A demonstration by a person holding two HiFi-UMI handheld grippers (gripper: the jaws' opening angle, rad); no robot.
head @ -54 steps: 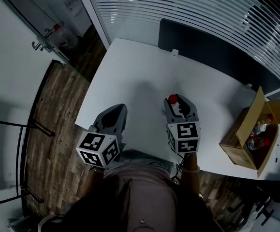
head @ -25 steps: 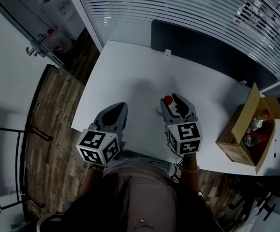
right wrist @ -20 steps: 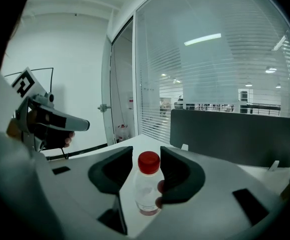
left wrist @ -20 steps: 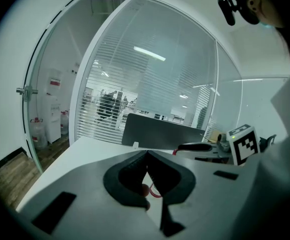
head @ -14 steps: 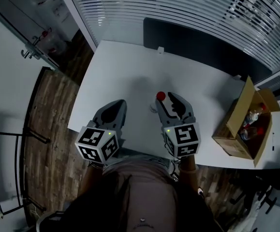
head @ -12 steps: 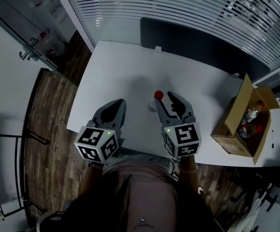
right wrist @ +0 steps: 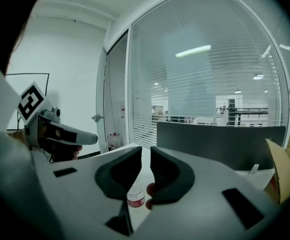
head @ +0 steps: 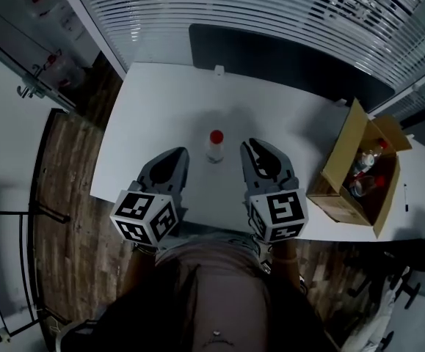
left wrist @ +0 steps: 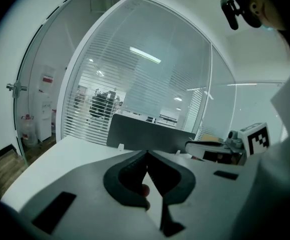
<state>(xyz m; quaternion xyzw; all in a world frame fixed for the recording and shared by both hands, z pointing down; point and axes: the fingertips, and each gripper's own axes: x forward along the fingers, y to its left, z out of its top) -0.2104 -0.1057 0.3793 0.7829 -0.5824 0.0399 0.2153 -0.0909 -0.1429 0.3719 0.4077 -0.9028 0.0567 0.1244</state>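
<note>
Found red-capped bottle (head: 216,149) upright on table (head: 168,101), between the tips: left of right gripper (head: 252,147), jaws narrowly parted, empty; right of left gripper (head: 179,154), jaws pressed together, empty.

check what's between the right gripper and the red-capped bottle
Only a bare strip of the white table. The head view shows the red-capped bottle standing upright, apart from the right gripper, on its left.
</note>
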